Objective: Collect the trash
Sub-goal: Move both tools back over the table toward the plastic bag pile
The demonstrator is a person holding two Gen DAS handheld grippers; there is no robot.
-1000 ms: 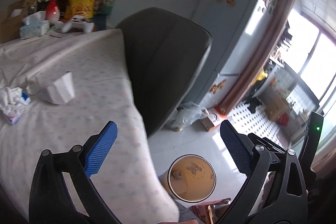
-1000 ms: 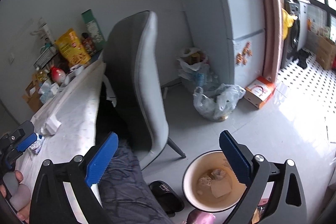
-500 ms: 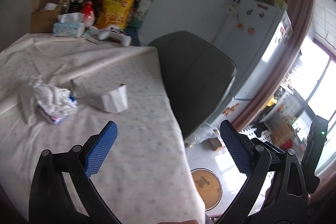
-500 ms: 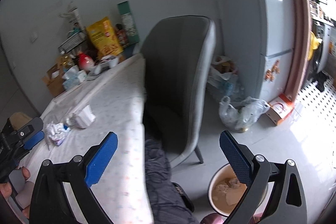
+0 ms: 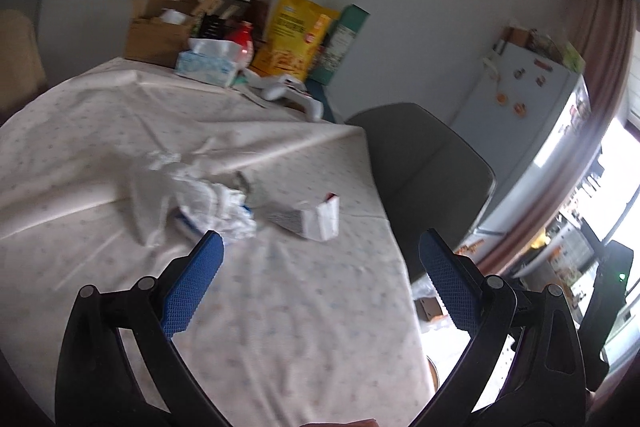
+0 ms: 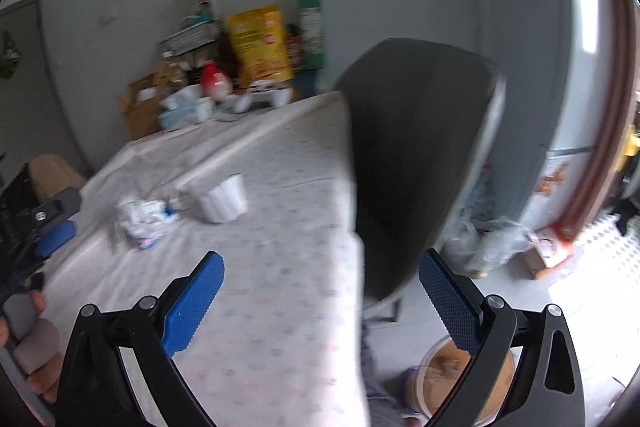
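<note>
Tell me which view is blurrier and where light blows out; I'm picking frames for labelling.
Right wrist view: heavier motion smear, chair edges and crumpled tissue soft, floor at right overexposed. Left wrist view: milder blur, small white box readable, window at right edge blown out, fisheye bending the walls.

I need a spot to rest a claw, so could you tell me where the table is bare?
Free: the near cloth between the left claw and the crumpled tissue and small box; also the stretch behind them. Crowded: the far edge by the wall, with tissue box, yellow bag and cardboard box.
</note>
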